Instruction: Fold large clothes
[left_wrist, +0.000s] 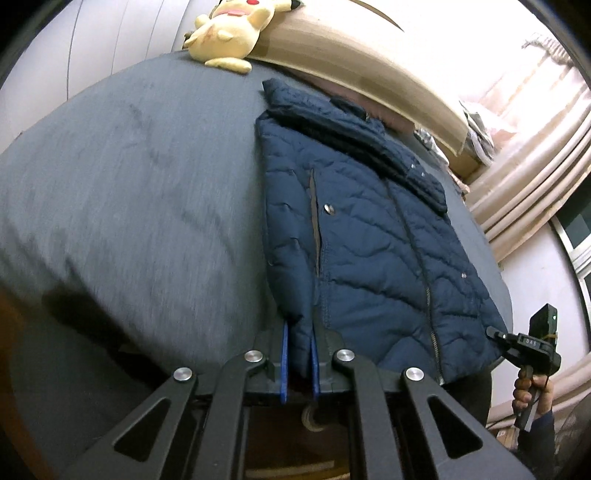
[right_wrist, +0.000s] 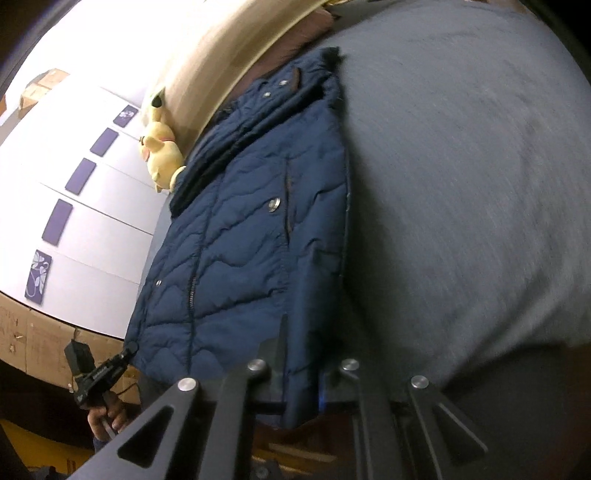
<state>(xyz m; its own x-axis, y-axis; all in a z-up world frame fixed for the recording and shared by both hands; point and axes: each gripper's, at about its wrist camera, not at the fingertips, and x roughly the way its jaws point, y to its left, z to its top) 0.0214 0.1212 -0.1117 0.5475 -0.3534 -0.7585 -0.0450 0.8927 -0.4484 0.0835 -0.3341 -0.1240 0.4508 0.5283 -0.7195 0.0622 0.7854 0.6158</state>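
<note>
a navy quilted jacket (left_wrist: 369, 240) lay front-up on a grey bed (left_wrist: 129, 184), its collar toward the wooden headboard (left_wrist: 351, 62) and its hem at the near edge of the mattress. the sleeves seemed folded in, as the garment showed as a narrow block with straight sides. a zip ran down its middle, and a snap button sat beside a pocket slit on each half.

the left hand-held gripper (left_wrist: 298, 363) was clenched on one bottom corner of the jacket, the padded fabric pinched between its blue fingers (left_wrist: 283, 365). the right hand-held gripper (right_wrist: 303, 384) was clenched on the other bottom corner, a fold of the hem squeezed tight between its jaws. in each wrist view the opposite gripper showed at the far corner of the hem, its handle held by a person's hand (left_wrist: 532, 391).

a yellow plush toy (left_wrist: 229, 33) rested at the head of the bed against the headboard, well apart from the jacket. white wardrobe doors (right_wrist: 92, 221) with purple panels stood at one side, and pale curtains (left_wrist: 528, 177) hung at the other.
</note>
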